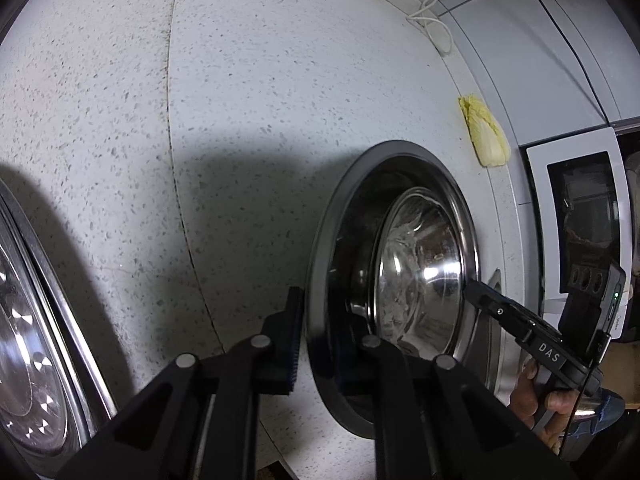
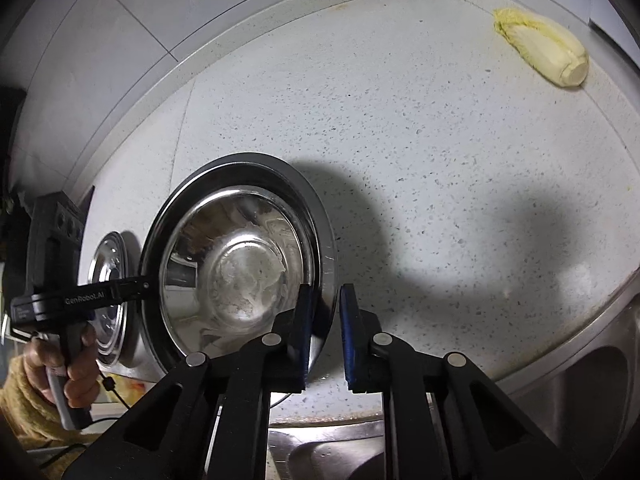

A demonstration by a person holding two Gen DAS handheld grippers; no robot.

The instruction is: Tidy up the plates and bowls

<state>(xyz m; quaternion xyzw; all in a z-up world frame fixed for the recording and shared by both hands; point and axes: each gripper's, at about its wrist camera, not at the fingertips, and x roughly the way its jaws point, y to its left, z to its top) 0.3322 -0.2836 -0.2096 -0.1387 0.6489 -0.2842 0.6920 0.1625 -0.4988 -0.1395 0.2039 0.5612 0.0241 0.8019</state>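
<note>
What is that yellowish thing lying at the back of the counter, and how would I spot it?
Start from the speckled white counter and follow it to the back wall. There, beyond the steel bowl, lies a pale yellow cabbage on its side. It is the only soft, leafy thing there; its neighbours are shiny metal.

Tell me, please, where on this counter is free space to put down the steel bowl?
The speckled counter is bare between the steel bowl and the cabbage, and across to the wall. In the left wrist view, a bare strip lies between the bowl and the second steel dish. The sink side and microwave corner are tighter.
</note>
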